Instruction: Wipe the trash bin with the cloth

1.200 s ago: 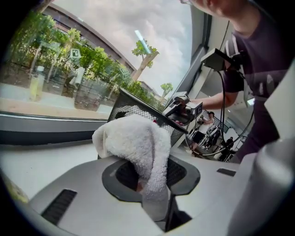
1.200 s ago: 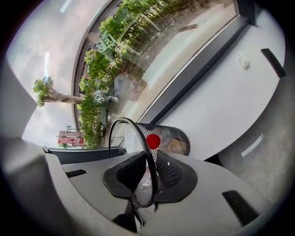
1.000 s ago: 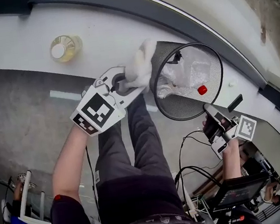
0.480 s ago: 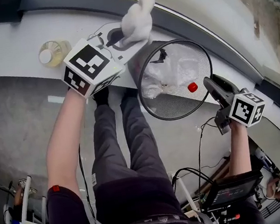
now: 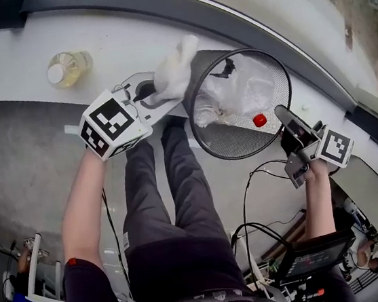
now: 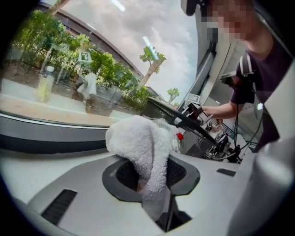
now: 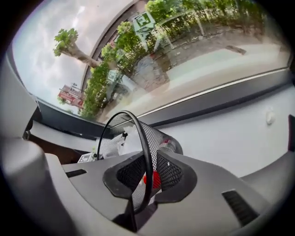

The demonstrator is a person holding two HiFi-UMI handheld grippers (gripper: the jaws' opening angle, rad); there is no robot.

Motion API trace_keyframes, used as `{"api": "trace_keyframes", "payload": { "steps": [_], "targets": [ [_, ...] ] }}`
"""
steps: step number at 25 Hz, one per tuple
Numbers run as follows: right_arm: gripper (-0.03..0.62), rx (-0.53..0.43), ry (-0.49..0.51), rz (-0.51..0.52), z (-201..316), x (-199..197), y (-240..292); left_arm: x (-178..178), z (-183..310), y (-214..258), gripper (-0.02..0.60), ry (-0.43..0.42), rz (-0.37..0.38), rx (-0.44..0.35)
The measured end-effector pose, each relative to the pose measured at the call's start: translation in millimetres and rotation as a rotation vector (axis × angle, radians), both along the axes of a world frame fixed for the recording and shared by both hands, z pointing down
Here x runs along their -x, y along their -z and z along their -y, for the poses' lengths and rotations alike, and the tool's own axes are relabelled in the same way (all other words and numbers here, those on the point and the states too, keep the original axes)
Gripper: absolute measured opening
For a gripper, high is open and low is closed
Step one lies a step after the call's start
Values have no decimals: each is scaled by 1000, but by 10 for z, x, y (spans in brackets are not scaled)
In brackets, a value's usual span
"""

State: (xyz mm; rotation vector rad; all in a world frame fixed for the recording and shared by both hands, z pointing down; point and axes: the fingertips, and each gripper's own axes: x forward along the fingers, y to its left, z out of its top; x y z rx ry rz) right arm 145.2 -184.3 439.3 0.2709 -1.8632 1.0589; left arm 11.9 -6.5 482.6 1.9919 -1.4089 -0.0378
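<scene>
Since half a second back, my left gripper (image 5: 158, 97) has dropped from up by the window glass, bringing the cloth (image 5: 173, 70) to the left outside wall of the trash bin (image 5: 232, 141). The right gripper (image 5: 286, 120) has just been closing its jaws, and the bin's wire rim now runs between them.

The left jaws stand only a little apart, pinched on a folded tail of the white cloth so that its bulk bulges ahead as a wiping pad. The right jaws are narrow too, one inside the mesh and one outside, clamped on rim and wall. I judge that hold is there to steady the bin and keep it tipped mouth-up towards me while the other hand wipes.

The bin lies tilted over the near edge of the white window ledge (image 5: 13, 59), well apart from the bottle (image 5: 64, 66) of yellow liquid towards the ledge's left end. Crumpled clear plastic (image 5: 239, 89) and a red cap (image 5: 260, 120) sit inside.

The cloth's own bulk hides the spot where it meets the mesh, so it is probably touching, but I can't be certain. The bin's base is behind its mouth, and I cannot tell whether it rests on the ledge or hangs from my grip.
</scene>
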Motion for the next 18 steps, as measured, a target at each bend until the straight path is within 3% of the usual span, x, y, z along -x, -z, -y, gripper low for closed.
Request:
{"api": "trace_keyframes", "payload": {
  "steps": [2,6,11,14,18],
  "targets": [
    [62,22,-56,-31,-31,-105,-25,-166,-117,-41,94,-87,50,13],
    [61,45,-90,-70,-147,-191,-44,-424,-281,-112,94,-270,228,32],
    [61,175,-124,-83,-453,-388,-69,-700,-507,-160,94,-434,318,78],
    [63,210,-159,-75,-581,-456,-94,-565,-539,-200,94,-366,357,102],
    [75,93,-94,-24,-511,-322,-51,140,-327,25,95,-66,328,43]
  ]
}}
